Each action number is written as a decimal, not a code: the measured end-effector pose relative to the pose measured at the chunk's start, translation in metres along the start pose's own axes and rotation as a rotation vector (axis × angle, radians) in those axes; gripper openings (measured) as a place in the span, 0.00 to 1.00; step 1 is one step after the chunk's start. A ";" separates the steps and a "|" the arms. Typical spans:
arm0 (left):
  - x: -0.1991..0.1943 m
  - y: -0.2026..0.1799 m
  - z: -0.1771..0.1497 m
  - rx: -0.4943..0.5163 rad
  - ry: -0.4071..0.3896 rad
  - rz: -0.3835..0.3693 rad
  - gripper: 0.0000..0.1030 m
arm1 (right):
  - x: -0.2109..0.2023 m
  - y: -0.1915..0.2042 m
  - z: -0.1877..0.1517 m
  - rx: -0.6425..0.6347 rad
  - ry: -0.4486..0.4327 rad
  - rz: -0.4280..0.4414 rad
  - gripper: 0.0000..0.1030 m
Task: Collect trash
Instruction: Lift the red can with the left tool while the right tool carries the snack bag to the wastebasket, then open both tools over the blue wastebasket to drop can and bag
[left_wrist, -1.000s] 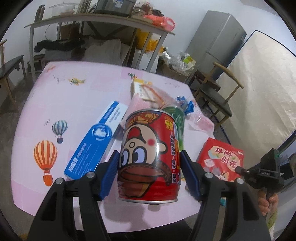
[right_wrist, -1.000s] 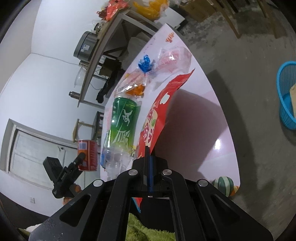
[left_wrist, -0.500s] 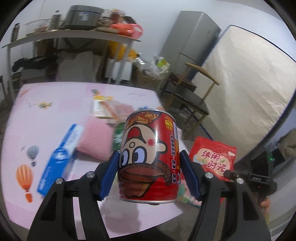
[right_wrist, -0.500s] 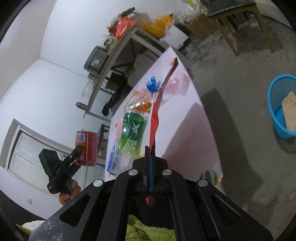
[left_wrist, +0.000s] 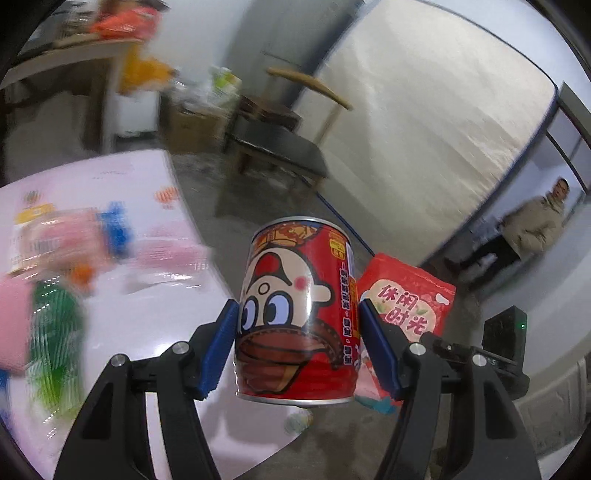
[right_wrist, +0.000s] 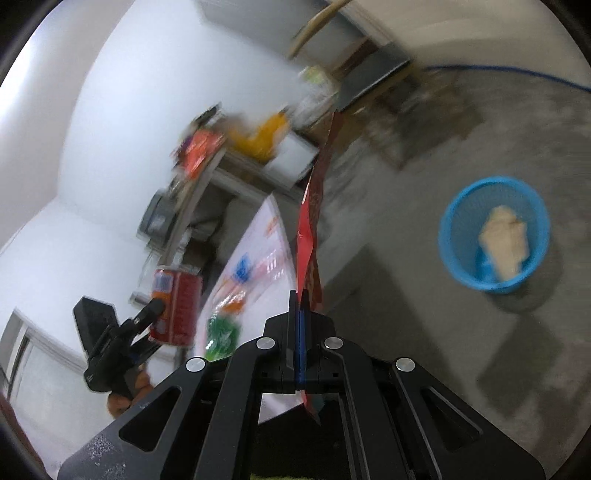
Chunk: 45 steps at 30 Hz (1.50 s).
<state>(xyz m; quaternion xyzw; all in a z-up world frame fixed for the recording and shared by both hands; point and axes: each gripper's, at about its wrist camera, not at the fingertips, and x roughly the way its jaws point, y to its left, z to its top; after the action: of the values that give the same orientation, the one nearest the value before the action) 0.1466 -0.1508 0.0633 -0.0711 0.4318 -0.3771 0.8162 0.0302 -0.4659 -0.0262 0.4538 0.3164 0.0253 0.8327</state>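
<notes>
Grey concrete floor (right_wrist: 443, 369) below, pink tabletop (left_wrist: 122, 295) at left. Left gripper (left_wrist: 297, 343) clamps red cartoon can (left_wrist: 299, 321) upright between blue pads, off tabletop edge. Right gripper (right_wrist: 301, 306) pinched tight on red snack bag (right_wrist: 310, 221), seen edge-on, sticking up and away. Same bag just right of can in left view. Green bottle (left_wrist: 55, 332) and blurry wrappers lie on tabletop. Blue basket (right_wrist: 452, 206) on floor, farther off, tan scrap inside. Wooden chair (left_wrist: 280, 147) behind. Person (left_wrist: 532, 229) stands far right.

Even indoor light, heavy motion blur across backgrounds, fisheye bending, dark vignetted corners
</notes>
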 end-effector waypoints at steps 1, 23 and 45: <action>0.012 -0.006 0.003 0.001 0.022 -0.012 0.62 | -0.005 -0.006 0.004 0.008 -0.027 -0.030 0.00; 0.325 -0.075 0.028 0.045 0.435 0.086 0.70 | 0.129 -0.178 0.067 0.214 -0.050 -0.472 0.50; 0.044 -0.016 -0.009 0.159 0.072 0.135 0.82 | 0.063 -0.034 -0.006 -0.167 -0.102 -0.462 0.75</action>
<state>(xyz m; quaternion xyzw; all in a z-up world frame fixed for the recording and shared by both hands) 0.1466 -0.1899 0.0362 0.0364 0.4334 -0.3567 0.8268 0.0689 -0.4606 -0.0868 0.2997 0.3662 -0.1624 0.8659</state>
